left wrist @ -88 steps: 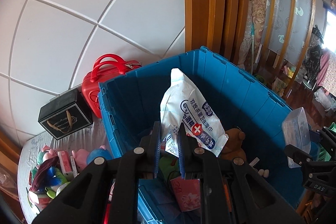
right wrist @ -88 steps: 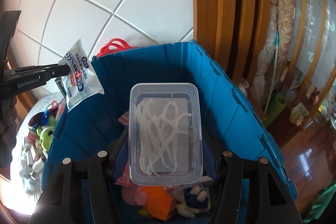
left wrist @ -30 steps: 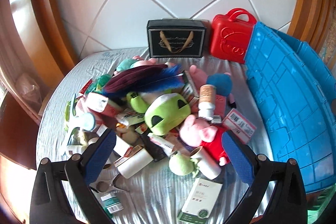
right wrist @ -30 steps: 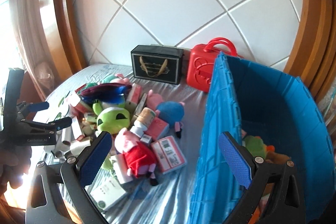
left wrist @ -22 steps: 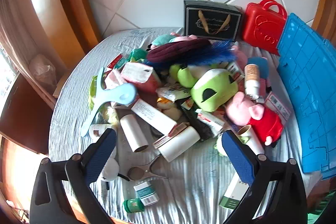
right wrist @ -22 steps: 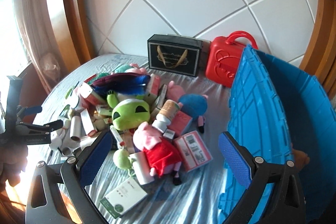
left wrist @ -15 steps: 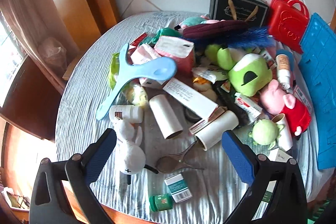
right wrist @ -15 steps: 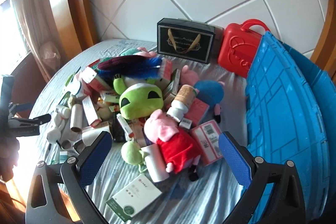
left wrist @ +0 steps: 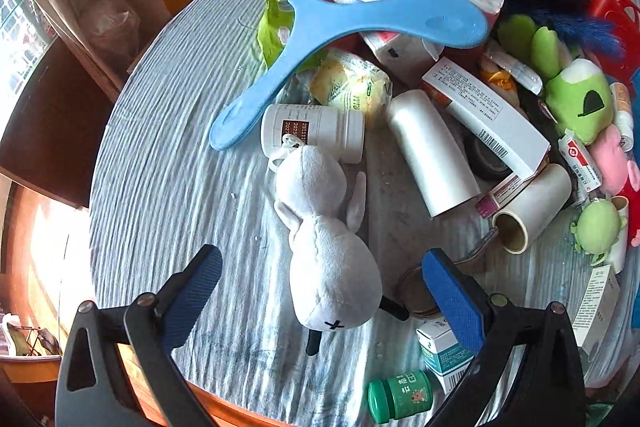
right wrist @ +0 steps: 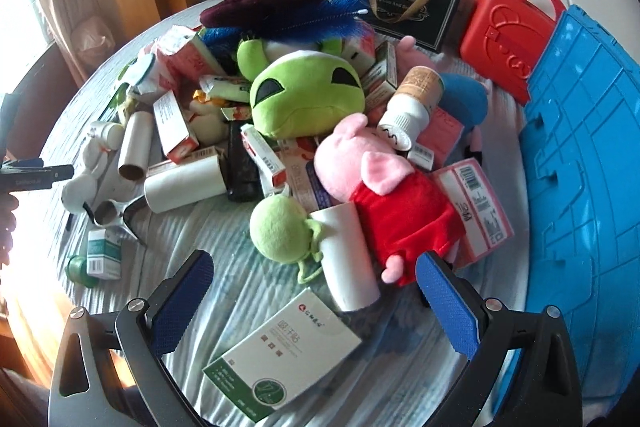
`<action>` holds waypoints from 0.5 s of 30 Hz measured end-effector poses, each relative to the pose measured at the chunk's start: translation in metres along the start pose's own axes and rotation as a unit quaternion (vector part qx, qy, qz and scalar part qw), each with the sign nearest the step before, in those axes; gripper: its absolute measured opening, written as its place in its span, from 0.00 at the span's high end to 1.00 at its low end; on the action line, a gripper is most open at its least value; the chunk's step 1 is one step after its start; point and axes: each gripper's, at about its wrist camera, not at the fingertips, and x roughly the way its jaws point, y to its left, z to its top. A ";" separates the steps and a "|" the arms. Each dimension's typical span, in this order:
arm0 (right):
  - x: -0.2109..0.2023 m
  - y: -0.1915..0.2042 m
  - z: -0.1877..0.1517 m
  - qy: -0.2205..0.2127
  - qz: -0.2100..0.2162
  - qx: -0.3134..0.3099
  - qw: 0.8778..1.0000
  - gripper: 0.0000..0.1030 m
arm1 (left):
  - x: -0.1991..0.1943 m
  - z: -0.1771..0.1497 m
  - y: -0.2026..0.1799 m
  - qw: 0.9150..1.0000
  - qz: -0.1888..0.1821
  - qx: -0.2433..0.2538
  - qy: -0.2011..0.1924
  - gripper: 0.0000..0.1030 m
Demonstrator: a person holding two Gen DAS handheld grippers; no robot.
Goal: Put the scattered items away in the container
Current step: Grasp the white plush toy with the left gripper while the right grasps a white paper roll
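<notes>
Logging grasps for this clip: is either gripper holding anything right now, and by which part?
Nothing is held. The left gripper and right gripper are both open and empty above the clutter.

We see a ribbed, pale cloth (left wrist: 168, 187) over the desk, whose glossy wood edge (left wrist: 248, 411) shows below. The grey toy (left wrist: 328, 251) is soft, matt plush — so is the green alien head (right wrist: 306, 99). The blue hanger (left wrist: 360, 23) and blue crate (right wrist: 580, 155) look like smooth plastic; the boxed pack (right wrist: 284, 351) is matt card.
</notes>
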 end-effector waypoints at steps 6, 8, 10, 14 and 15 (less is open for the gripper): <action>0.031 -0.002 -0.017 0.017 -0.008 -0.008 1.000 0.00 | 0.033 0.003 -0.001 1.000 -0.001 0.006 0.025 0.06; 0.044 -0.003 -0.021 0.025 -0.012 -0.011 1.000 0.00 | 0.041 0.002 -0.001 0.999 0.001 0.011 0.035 0.11; 0.058 -0.005 -0.024 0.033 -0.017 -0.016 0.999 0.01 | 0.048 0.001 -0.002 0.999 0.001 0.018 0.045 0.20; 0.079 -0.008 -0.025 0.045 -0.027 -0.028 0.998 0.09 | 0.055 -0.003 -0.005 0.998 -0.006 0.029 0.056 0.24; 0.084 -0.008 -0.025 0.048 -0.029 -0.030 0.998 0.10 | 0.055 -0.003 -0.007 0.998 -0.006 0.032 0.057 0.26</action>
